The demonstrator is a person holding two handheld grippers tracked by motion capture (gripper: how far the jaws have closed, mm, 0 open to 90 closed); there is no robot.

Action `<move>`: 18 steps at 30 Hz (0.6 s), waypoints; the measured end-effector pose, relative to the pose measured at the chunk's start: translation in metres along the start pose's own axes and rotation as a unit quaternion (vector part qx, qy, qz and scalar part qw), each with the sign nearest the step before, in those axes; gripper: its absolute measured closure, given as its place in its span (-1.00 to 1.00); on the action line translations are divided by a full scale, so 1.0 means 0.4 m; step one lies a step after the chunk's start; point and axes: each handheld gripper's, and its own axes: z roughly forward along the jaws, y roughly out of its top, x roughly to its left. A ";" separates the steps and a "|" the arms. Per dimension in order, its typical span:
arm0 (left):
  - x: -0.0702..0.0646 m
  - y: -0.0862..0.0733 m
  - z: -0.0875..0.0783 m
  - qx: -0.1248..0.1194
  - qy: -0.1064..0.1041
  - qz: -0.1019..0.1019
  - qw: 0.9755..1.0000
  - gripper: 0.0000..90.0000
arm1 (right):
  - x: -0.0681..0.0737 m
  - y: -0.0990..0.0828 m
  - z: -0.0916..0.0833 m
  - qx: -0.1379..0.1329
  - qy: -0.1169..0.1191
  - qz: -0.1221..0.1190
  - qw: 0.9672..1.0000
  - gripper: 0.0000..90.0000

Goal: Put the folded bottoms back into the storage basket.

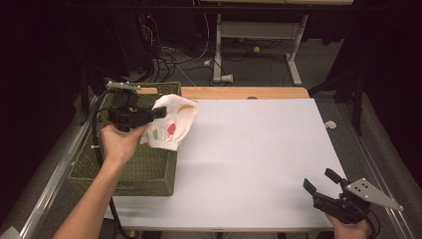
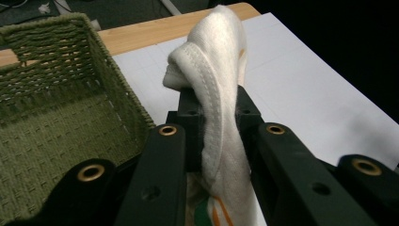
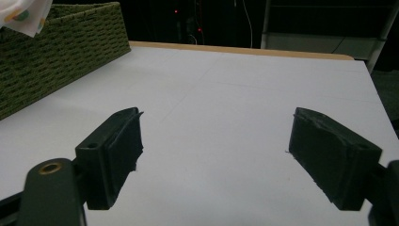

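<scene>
A white cloth (image 1: 172, 124) with small coloured prints hangs from my left gripper (image 1: 160, 112), which is shut on it over the right rim of a green woven basket (image 1: 149, 169). In the left gripper view the cloth (image 2: 219, 94) is pinched between the two black jaws, with the basket (image 2: 56, 103) open below and to the left. My right gripper (image 1: 321, 181) rests low at the table's front right corner, open, with nothing between its fingers (image 3: 117, 150). The basket's side (image 3: 56, 52) and a corner of the cloth (image 3: 26, 16) show at the far left of the right gripper view.
A white sheet (image 1: 259, 159) covers the wooden table (image 1: 244, 92). Beyond the table stand a desk frame (image 1: 259, 45) and cables on the floor. A small white scrap (image 1: 330, 124) lies off the table's right edge.
</scene>
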 end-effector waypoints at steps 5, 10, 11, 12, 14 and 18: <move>0.014 -0.009 -0.021 -0.003 0.009 -0.005 1.000 0.71 | 0.000 0.000 -0.001 0.000 0.000 0.000 1.000 -0.59; 0.025 -0.013 -0.034 -0.006 0.014 -0.010 1.000 0.71 | 0.001 0.000 0.000 -0.001 0.001 -0.001 1.000 -0.59; 0.027 -0.014 -0.036 -0.008 0.015 -0.011 1.000 0.71 | 0.001 0.000 0.000 -0.001 0.001 -0.001 1.000 -0.59; 0.030 -0.015 -0.039 -0.009 0.017 -0.011 1.000 0.71 | 0.001 0.000 0.000 0.000 0.000 -0.001 1.000 -0.59; 0.035 -0.018 -0.044 -0.011 0.020 -0.012 1.000 0.71 | 0.000 0.000 0.000 0.000 0.000 0.000 1.000 -0.59; 0.045 -0.024 -0.052 -0.011 0.029 -0.015 0.999 0.71 | 0.001 0.000 0.000 0.000 0.001 -0.001 1.000 -0.59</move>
